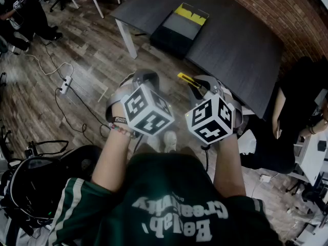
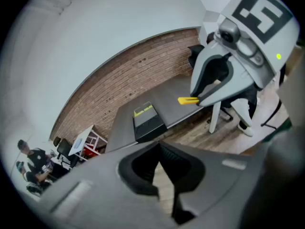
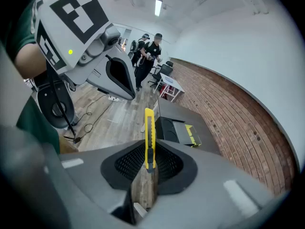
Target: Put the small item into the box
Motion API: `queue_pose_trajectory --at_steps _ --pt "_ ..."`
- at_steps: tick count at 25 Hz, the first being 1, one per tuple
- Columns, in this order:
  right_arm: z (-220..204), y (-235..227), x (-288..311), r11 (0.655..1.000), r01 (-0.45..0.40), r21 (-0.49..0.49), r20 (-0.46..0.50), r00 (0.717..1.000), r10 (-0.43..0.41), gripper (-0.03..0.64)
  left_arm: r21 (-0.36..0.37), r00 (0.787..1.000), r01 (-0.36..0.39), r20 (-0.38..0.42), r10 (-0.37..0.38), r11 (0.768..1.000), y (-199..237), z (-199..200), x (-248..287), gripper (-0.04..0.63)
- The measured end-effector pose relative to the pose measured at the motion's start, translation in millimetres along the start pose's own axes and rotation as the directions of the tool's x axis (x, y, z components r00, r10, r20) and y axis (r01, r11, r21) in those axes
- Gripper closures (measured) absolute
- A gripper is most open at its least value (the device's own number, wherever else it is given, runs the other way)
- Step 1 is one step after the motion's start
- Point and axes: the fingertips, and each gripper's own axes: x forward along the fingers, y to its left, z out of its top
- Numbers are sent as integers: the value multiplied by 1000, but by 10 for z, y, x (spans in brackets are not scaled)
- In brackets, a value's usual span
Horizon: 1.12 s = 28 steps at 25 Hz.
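This looks like an open office or lab workroom: a long brick wall (image 1: 266, 4) runs beside a dark surface (image 1: 241, 40), the floor (image 1: 77, 55) is wood plank, and a power strip (image 1: 64, 84) with loose cables (image 1: 77, 104) lies on it. Farther off, white desks (image 3: 170, 83) and office chairs (image 3: 165, 69) stand under a ceiling strip light (image 3: 157, 6), with people (image 3: 153, 51) standing among them.

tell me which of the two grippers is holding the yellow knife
The right gripper: its jaws clamp the yellow utility knife; the left gripper holds nothing.
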Motion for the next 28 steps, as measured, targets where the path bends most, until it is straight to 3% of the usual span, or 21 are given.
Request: queue_pose_trajectory --at_steps 14,28 --pt "68 354 -164 1000 19 -15 9 1000 -18 546 1 1000 -11 26 11 1000 -164 -229 -292 592" --pt "179 112 83 1000 -5 4 0 1000 5 546 1 1000 11 17 -11 1000 104 -136 -56 592"
